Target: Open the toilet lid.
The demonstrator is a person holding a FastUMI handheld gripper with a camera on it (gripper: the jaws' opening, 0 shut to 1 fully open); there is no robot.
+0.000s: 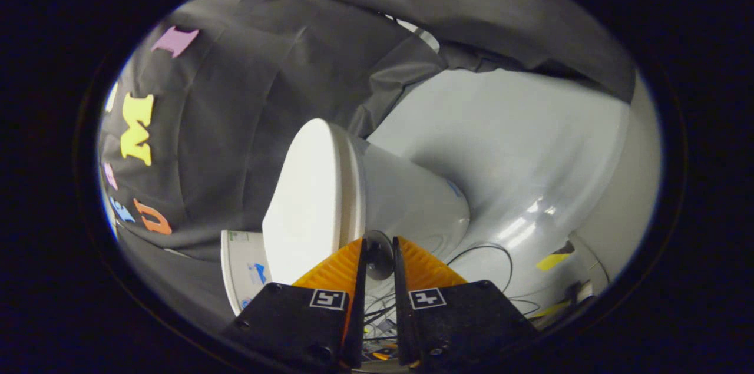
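The view is rolled sideways, so the white toilet lies across it. Its lid [309, 197] rests flat against the rim of the bowl [412, 197]. A small dark round knob [380, 256] sticks out at the lid's front edge. My gripper [380, 242] has its two orange fingers [333, 271] close together, one on each side of the knob, and both press on it. The narrow gap between them holds nothing but the knob.
The white tank [241, 271] with a sticker sits behind the lid. A glossy grey floor [530, 144] spreads beside the bowl, with thin cables [483, 253] and yellow tape marks [554, 261] on it. Black cloth walls enclose the booth.
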